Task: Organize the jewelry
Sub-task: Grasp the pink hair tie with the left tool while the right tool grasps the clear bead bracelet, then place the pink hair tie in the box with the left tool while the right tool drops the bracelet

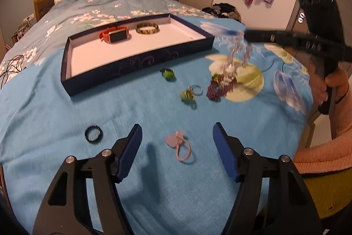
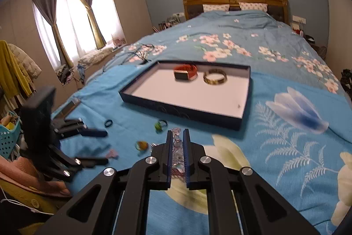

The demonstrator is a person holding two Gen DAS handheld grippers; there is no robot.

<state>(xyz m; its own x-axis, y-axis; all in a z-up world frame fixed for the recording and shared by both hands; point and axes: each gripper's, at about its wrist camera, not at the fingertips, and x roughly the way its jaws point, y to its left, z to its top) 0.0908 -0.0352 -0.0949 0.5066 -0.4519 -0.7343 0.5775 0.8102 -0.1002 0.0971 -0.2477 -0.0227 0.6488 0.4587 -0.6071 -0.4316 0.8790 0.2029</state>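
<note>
Bed (image 2: 286, 169), blue floral cover. Right tongs (image 2: 177, 136): clamped on clear bead necklace (image 1: 237, 52), lifted, lower end on cover. Left tongs (image 1: 177, 142): wide, empty, over pink hair tie (image 1: 181, 147). Navy tray (image 1: 136, 63), far left: orange watch (image 1: 114, 35), 1 bangle (image 1: 147, 28).
</note>
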